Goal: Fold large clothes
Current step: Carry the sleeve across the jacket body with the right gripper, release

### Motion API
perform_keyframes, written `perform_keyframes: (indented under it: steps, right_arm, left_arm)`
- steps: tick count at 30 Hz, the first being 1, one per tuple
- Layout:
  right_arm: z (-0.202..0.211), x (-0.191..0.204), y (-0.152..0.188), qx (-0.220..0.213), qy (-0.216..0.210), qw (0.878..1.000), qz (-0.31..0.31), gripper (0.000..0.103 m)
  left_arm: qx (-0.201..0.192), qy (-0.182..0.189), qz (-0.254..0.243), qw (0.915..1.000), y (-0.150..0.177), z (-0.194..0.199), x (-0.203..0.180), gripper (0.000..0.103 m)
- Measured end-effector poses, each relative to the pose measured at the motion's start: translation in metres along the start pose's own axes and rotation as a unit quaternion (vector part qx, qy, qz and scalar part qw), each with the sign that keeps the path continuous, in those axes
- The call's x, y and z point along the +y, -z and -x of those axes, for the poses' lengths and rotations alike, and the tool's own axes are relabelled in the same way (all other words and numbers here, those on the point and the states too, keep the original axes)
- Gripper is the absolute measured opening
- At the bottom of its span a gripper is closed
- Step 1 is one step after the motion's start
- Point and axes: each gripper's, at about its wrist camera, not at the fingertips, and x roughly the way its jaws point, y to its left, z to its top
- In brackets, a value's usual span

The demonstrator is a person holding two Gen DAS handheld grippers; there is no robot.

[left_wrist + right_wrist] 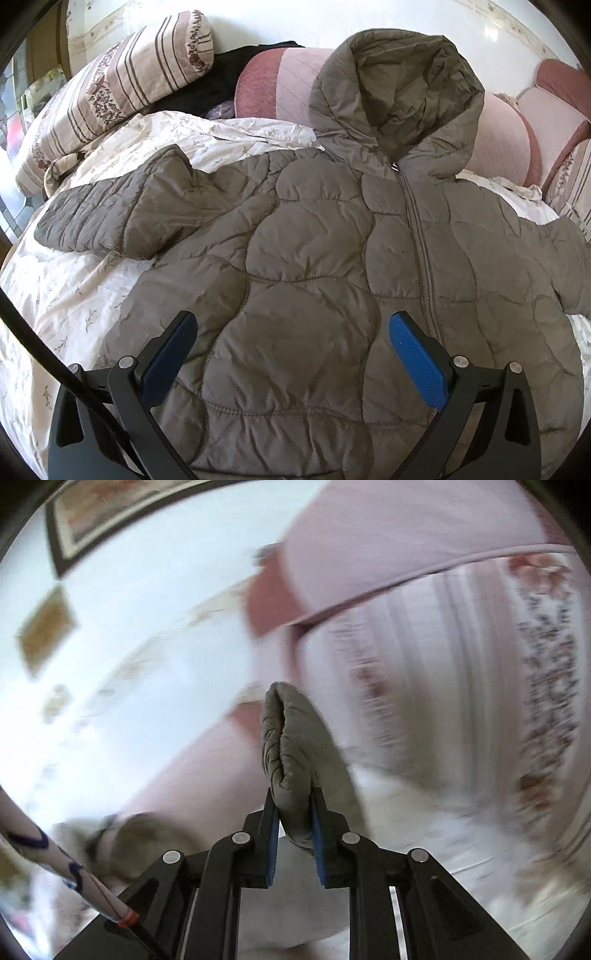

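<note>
A grey-brown quilted hooded jacket [332, 240] lies front up on the bed, zipper closed, hood [399, 96] resting against the pink cushions. Its left sleeve [122, 218] is bent across the bedspread. My left gripper [291, 328] is open and empty, hovering over the jacket's lower front. My right gripper [293, 797] is shut on a padded fold of the jacket [291, 738], likely a sleeve end, and holds it lifted; that view is motion-blurred.
The bed has a white floral bedspread [74, 295]. A striped floral pillow [122, 81] lies at the back left, pink cushions [295, 81] along the wall, a dark garment [207, 85] between them. Framed pictures [110, 513] hang on the wall.
</note>
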Motion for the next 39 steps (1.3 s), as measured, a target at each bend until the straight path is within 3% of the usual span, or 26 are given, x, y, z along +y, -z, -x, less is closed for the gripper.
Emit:
perform_keyframes:
  steps: [5, 9, 14, 20, 23, 26, 27, 29, 30, 33, 35, 37, 39]
  right_arm:
    - [-0.001, 0.079, 0.038, 0.041, -0.126, 0.991, 0.027, 0.018]
    - [-0.012, 0.134, 0.082, 0.107, -0.225, 0.968, 0.036, 0.018]
    - [-0.026, 0.189, 0.143, 0.168, -0.292, 0.940, 0.053, 0.017]
    - [-0.090, 0.208, 0.215, 0.255, -0.276, 0.925, 0.051, 0.018]
    - [-0.133, 0.198, 0.251, 0.302, -0.233, 0.923, 0.054, 0.017]
    - [-0.167, 0.179, 0.279, 0.352, -0.204, 0.913, 0.033, 0.018]
    - [-0.176, 0.174, 0.287, 0.370, -0.196, 0.908, 0.024, 0.021]
    - [-0.183, 0.168, 0.294, 0.392, -0.171, 0.903, 0.030, 0.050]
    - [-0.185, 0.167, 0.296, 0.398, -0.163, 0.902, 0.035, 0.055]
    - [-0.174, 0.172, 0.280, 0.388, -0.177, 0.903, 0.048, 0.061]
    - [-0.153, 0.176, 0.257, 0.349, -0.176, 0.917, 0.075, 0.077]
    - [-0.138, 0.175, 0.231, 0.301, -0.175, 0.934, 0.084, 0.082]
    - [-0.128, 0.169, 0.211, 0.277, -0.177, 0.941, 0.081, 0.082]
  left_arm:
    - [-0.013, -0.006, 0.012, 0.9998, -0.005, 0.006, 0.007, 0.103]
    - [-0.020, -0.008, 0.019, 0.9996, -0.008, 0.011, 0.014, 0.103]
    - [-0.032, -0.020, 0.035, 0.9987, -0.011, 0.017, 0.026, 0.103]
    - [-0.042, -0.048, 0.061, 0.9961, -0.015, 0.020, 0.044, 0.103]
    - [-0.046, -0.056, 0.072, 0.9948, -0.016, 0.021, 0.050, 0.103]
    - [-0.044, -0.058, 0.073, 0.9947, -0.016, 0.020, 0.050, 0.103]
    - [-0.043, -0.057, 0.071, 0.9949, -0.016, 0.020, 0.050, 0.103]
    - [-0.040, -0.057, 0.068, 0.9952, -0.017, 0.016, 0.046, 0.103]
    - [-0.039, -0.057, 0.066, 0.9954, -0.017, 0.015, 0.046, 0.103]
    - [-0.037, -0.058, 0.061, 0.9958, -0.017, 0.014, 0.042, 0.103]
    - [-0.038, -0.057, 0.063, 0.9957, -0.018, 0.013, 0.042, 0.103]
    - [-0.040, -0.058, 0.065, 0.9954, -0.019, 0.014, 0.043, 0.103]
    - [-0.039, -0.057, 0.066, 0.9954, -0.019, 0.014, 0.043, 0.103]
